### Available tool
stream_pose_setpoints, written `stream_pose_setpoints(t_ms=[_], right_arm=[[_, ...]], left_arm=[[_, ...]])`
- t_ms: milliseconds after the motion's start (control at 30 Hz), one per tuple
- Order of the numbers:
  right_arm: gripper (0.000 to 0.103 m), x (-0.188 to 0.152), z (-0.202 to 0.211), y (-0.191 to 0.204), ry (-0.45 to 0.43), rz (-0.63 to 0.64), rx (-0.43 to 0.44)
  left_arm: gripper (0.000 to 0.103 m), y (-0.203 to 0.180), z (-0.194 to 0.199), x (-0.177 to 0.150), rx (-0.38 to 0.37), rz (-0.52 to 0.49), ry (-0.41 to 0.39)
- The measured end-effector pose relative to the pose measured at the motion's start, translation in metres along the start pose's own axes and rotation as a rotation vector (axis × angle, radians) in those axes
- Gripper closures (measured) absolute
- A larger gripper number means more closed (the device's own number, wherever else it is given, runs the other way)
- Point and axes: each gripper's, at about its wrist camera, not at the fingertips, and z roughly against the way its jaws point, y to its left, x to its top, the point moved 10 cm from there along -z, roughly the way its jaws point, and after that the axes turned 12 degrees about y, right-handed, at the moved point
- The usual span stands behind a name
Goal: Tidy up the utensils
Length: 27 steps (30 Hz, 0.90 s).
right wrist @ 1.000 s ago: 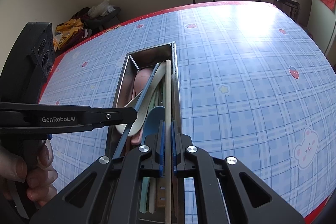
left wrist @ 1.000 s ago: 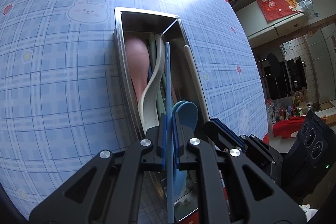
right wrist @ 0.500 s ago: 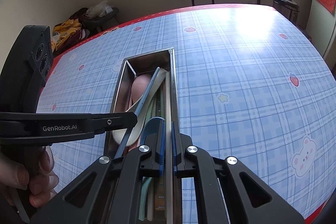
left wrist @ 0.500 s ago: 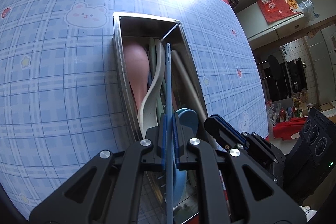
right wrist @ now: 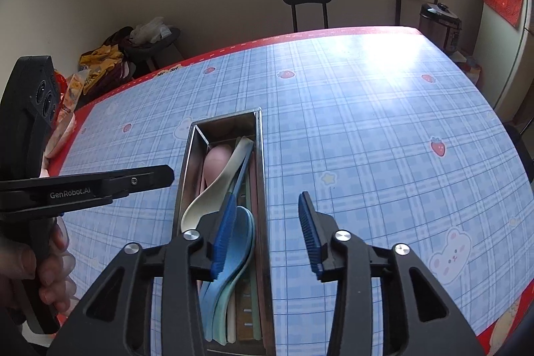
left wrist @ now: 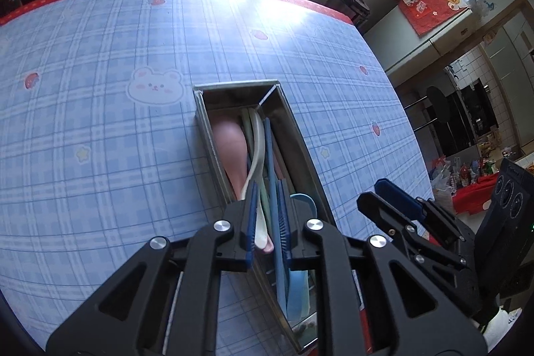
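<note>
Right wrist view: my left gripper (right wrist: 168, 172) juts in beside the steel utensil tray (right wrist: 260, 155) of spoons on the plaid tablecloth (right wrist: 367, 122). Right gripper (right wrist: 267, 232) has just sprung open, empty; left's jaws have just been parting, gripping nothing.

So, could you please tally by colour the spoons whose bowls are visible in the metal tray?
Pink spoon: 1
Cream spoon: 1
Blue spoon: 1
Total: 3 spoons with bowls showing. More handles and sticks lie stacked beside and beneath them, too overlapped to count.
</note>
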Motion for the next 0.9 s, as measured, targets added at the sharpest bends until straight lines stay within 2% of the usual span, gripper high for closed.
stream_pose_setpoints(t_ms=[200, 333, 400, 467, 533, 600, 633, 667, 733, 833, 900], right_arm=[[0.024, 0.015, 0.041, 0.012, -0.056, 0.059, -0.063], [0.012, 0.021, 0.070, 0.024, -0.095, 0.087, -0.076], [0.008, 0.025, 0.085, 0.029, -0.118, 0.097, -0.081], [0.006, 0.028, 0.101, 0.035, -0.141, 0.106, -0.085], [0.006, 0.032, 0.117, 0.041, -0.164, 0.111, -0.088], [0.006, 0.033, 0.132, 0.044, -0.188, 0.112, -0.101], [0.006, 0.034, 0.140, 0.046, -0.201, 0.114, -0.110], [0.006, 0.035, 0.148, 0.048, -0.214, 0.116, -0.124], [0.006, 0.036, 0.162, 0.052, -0.241, 0.118, -0.153], [0.006, 0.036, 0.178, 0.060, -0.268, 0.128, -0.176], [0.006, 0.035, 0.187, 0.064, -0.281, 0.131, -0.177]], left_arm=[[0.073, 0.011, 0.070, 0.002, 0.102, -0.074, -0.127], [0.063, 0.023, 0.122, -0.003, 0.162, -0.099, -0.218], [0.054, 0.029, 0.149, -0.008, 0.183, -0.107, -0.262], [0.052, 0.032, 0.173, -0.015, 0.203, -0.115, -0.305], [0.037, 0.034, 0.198, -0.021, 0.226, -0.123, -0.356], [0.014, 0.030, 0.224, -0.027, 0.253, -0.142, -0.421], [0.009, 0.028, 0.237, -0.030, 0.271, -0.155, -0.458], [0.006, 0.026, 0.250, -0.034, 0.289, -0.165, -0.498], [0.006, 0.023, 0.270, -0.039, 0.331, -0.180, -0.544], [0.006, 0.023, 0.286, -0.046, 0.390, -0.174, -0.566], [0.006, 0.025, 0.294, -0.051, 0.385, -0.162, -0.578]])
